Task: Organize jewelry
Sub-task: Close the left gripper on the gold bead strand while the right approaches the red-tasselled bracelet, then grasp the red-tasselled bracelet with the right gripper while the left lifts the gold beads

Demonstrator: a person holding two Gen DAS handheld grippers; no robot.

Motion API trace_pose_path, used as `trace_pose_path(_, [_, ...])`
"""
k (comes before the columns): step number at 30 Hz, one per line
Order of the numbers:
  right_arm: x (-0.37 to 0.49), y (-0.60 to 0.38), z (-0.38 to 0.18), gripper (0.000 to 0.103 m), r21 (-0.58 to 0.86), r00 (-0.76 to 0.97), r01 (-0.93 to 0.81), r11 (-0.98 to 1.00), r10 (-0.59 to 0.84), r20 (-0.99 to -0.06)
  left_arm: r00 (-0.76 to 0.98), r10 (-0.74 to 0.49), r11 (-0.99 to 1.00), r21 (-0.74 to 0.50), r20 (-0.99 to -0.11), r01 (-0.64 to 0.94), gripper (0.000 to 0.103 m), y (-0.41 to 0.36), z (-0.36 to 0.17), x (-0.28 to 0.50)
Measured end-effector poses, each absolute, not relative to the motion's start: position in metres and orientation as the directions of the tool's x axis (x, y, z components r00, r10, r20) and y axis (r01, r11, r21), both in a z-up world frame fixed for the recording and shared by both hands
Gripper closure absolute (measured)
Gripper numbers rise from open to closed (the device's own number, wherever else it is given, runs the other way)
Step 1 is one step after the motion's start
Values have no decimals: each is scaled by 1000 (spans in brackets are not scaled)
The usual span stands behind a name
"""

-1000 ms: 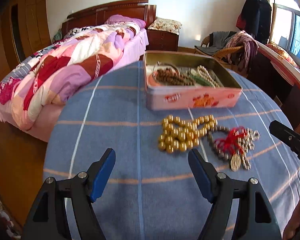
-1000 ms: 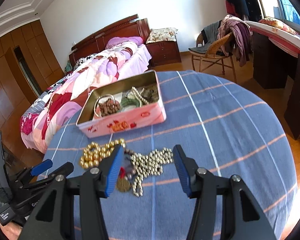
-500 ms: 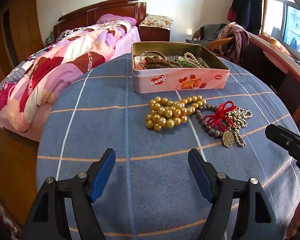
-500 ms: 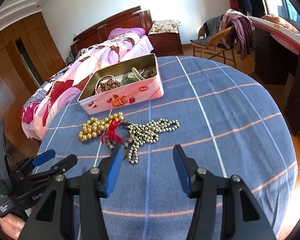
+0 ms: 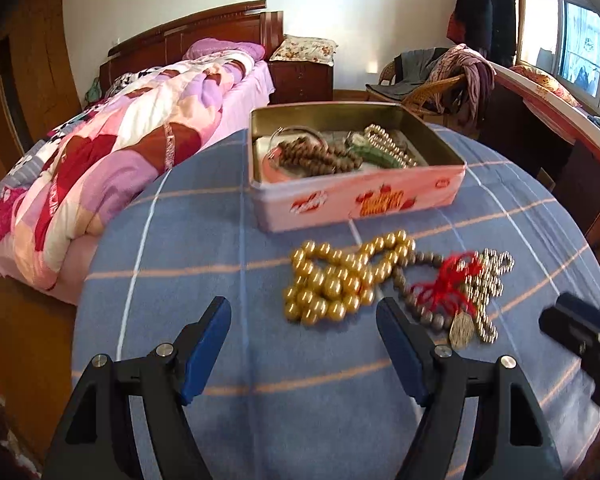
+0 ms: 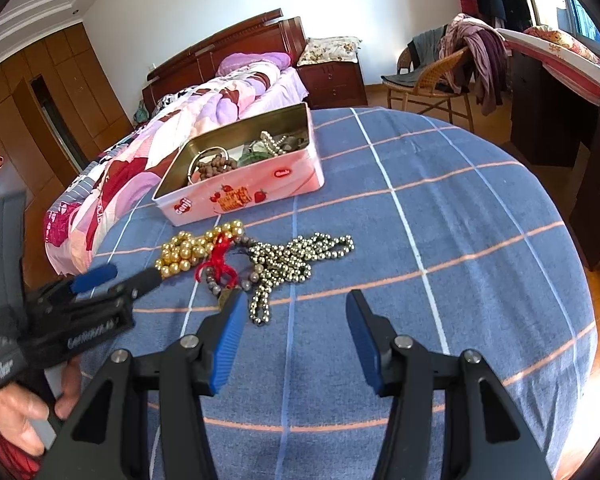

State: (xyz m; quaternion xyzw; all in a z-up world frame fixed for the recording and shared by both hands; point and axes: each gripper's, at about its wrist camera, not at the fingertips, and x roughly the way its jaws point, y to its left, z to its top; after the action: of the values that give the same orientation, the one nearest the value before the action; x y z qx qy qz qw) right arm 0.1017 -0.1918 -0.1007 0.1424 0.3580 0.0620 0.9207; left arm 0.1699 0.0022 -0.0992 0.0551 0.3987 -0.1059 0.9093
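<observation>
Gold bead strand (image 5: pixel 336 276) lies on the table (image 5: pixel 228 240) at 12 o'clock from the left gripper (image 5: pixel 304 320), just ahead, long axis approx 8-to-2. Tin (image 5: pixel 356 200) beyond. Both sets of fingers spread, empty; right gripper (image 6: pixel 296 328) sits farther off, so left is nearer.

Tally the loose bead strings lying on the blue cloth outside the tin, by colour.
Gold bead string: 1
Grey-brown bead string with red cord and medallion: 1
Silver bead string: 1
Total: 3
</observation>
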Motion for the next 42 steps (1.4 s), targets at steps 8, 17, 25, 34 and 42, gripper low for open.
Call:
trace_pose_path(8, [104,-199,-104,48,325,728,6,946,219,-649,626,-113,961,76,-771,267,28,-24,-116,199])
trace_pose_path(17, [111,-194,-109,48,324,710,-11,946,235,-664,585,-195,966,-49,-787,256,78,-12,-117,205])
trace_pose_path(25, [113,-177,-104,54,313,701,-78,946,276,-658,593,-265,956,-129,-760,262,82,7,-107,184])
trace_pose_path(34, [135,-147,-103,57,311,674,-155,938,330,-661,661,-288,956,-172,-693,236,82,41,-90,143])
trace_pose_path(42, [164,-122,-114,70,259,640,-161,952,300,-707,703,-287,957,-162,-651,241,82,49,-73,138])
